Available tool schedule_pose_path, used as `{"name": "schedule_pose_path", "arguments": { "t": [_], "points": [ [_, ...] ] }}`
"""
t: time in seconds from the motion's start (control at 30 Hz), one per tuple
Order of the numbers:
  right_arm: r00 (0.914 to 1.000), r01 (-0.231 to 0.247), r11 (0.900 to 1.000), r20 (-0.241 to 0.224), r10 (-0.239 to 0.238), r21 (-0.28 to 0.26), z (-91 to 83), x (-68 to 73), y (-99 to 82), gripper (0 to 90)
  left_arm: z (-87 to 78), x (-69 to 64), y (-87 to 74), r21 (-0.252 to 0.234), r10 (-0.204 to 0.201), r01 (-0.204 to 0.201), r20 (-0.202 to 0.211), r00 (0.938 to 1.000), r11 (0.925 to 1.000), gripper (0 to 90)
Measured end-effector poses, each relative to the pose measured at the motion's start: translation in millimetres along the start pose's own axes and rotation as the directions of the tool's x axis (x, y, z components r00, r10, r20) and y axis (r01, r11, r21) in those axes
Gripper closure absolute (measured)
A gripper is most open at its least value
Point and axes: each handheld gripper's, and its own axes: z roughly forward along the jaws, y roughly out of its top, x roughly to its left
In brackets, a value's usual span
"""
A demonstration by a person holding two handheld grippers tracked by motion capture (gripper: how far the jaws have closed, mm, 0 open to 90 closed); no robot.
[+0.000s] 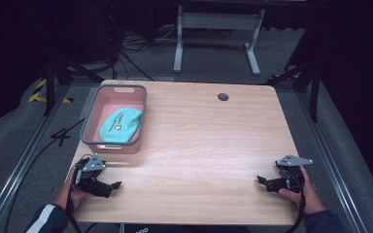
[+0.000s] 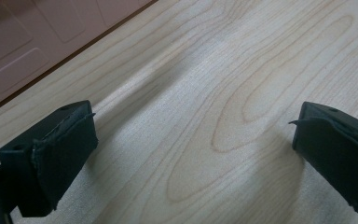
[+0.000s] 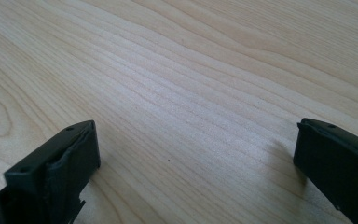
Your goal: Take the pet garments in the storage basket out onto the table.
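Note:
A pink bin with a grey rim stands at the table's left, and a teal cloth pouch lies inside it. My left gripper rests near the front left corner, just below the bin, held in a hand. It is open, with bare wood between its jaws. My right gripper rests near the front right edge in the other hand. It is open too, jaws wide over bare wood.
The wooden table has a dark round cable hole at the back. The bin's pink wall rises close ahead of the left gripper. Beyond the table are a white desk frame and floor cables.

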Motion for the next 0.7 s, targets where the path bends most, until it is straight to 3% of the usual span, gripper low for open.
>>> {"name": "schedule_pose_path", "arguments": {
  "t": [0.53, 0.63, 0.7],
  "points": [
    [1.0, 0.0, 1.0, 0.0, 0.0, -0.002, 0.3, 0.1, 0.2, 0.7, -1.7, -1.5, -1.3, -0.008, 0.004, -0.004, -0.003, 1.0, 1.0, 2.7],
    [1.0, 0.0, 1.0, -0.001, 0.0, -0.001, 0.4, 0.1, 0.4, 0.6, -2.2, -0.3, 0.8, 0.011, 0.015, -0.015, 0.004, 0.9999, 0.9998, 2.8],
    [1.0, 0.0, 1.0, 0.0, 0.0, -0.002, 0.4, 0.1, 0.4, 0.7, -2.4, -0.6, 2.2, 0.015, 0.0, 0.0, -0.002, 1.0, 0.9999, 4.1]
  ]
}}
